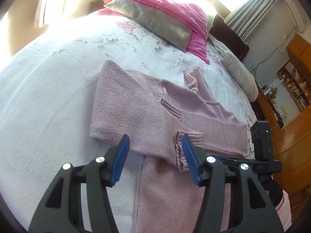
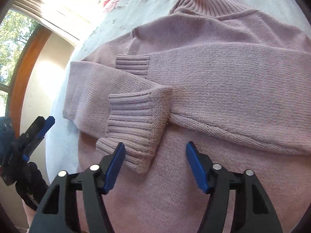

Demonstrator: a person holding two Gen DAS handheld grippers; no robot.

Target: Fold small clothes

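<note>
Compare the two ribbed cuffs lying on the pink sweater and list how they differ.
The near cuff lies close to the right gripper, beside its left pad; the far cuff lies further up the sweater, clear of both grippers. The near cuff looks splayed, its end wavy; the far cuff lies flat and straight-edged. The near cuff's sleeve lies across the far cuff's sleeve. Both are the same pink ribbed knit, folded across the body.

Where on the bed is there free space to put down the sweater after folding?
The widest bare patch of bedspread lies left of the pink sweater, toward the curtained window. A narrower strip runs between the collar and the stacked pillows. It is crowded on the right, where the right gripper and a rolled blanket border the sweater.
</note>
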